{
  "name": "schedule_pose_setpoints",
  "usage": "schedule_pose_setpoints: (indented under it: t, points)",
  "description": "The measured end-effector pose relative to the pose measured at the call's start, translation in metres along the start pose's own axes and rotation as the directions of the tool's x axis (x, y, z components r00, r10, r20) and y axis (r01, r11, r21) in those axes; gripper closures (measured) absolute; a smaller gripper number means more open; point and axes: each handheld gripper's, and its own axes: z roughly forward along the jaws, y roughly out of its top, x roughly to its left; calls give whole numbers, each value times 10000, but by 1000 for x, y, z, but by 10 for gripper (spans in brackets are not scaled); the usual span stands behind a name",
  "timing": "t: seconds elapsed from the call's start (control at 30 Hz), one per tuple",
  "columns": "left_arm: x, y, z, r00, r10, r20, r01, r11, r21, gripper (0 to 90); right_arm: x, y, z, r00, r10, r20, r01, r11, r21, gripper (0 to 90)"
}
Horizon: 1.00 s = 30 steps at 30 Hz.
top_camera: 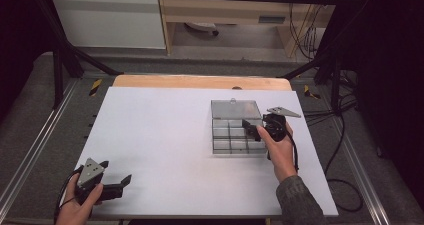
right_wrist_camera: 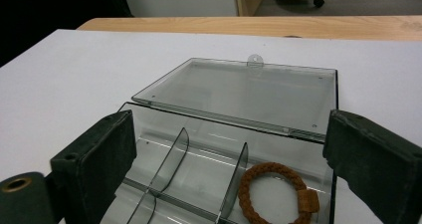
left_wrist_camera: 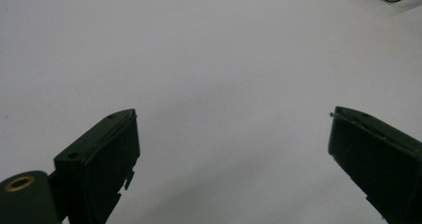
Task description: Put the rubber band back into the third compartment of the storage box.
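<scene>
Already the braided bracelet (right_wrist_camera: 275, 190) lies in a compartment of the clear box (right_wrist_camera: 164, 157), lid open. The right gripper (right_wrist_camera: 229, 149) hovers there, jaws spread, empty; the left gripper (left_wrist_camera: 231, 149), also spread, idles. Probably closing remains.

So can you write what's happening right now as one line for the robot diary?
left gripper: open, over bare table | right gripper: open, above clear box | lid: open | brown bracelet: in a box compartment
</scene>
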Motion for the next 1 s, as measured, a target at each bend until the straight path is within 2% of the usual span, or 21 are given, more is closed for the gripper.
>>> schedule_pose_setpoints:
  t: [0.1,0.23,0.53,0.73,1.0]
  points:
    - [0,0,0,10000,3,7,-3,10000,2,60,1,1,-2,9996,-242,-144,241,9997,-38,51]
    - [0,0,0,10000,-3,1,3,10000,2,60,3,3,-5,9991,-342,-241,337,9992,-192,33]
    - [0,0,0,10000,-66,-33,66,10000,-59,60,3,8,-13,9988,-434,-234,425,9983,-402,28]
    - [0,0,0,10000,-59,-45,58,9999,-83,60,2,12,-21,9973,-699,-205,688,9964,-501,31]
    - [1,0,-1,10000,-68,-69,67,9999,-123,60,-1,21,-37,9965,-799,-255,770,9921,-987,31]
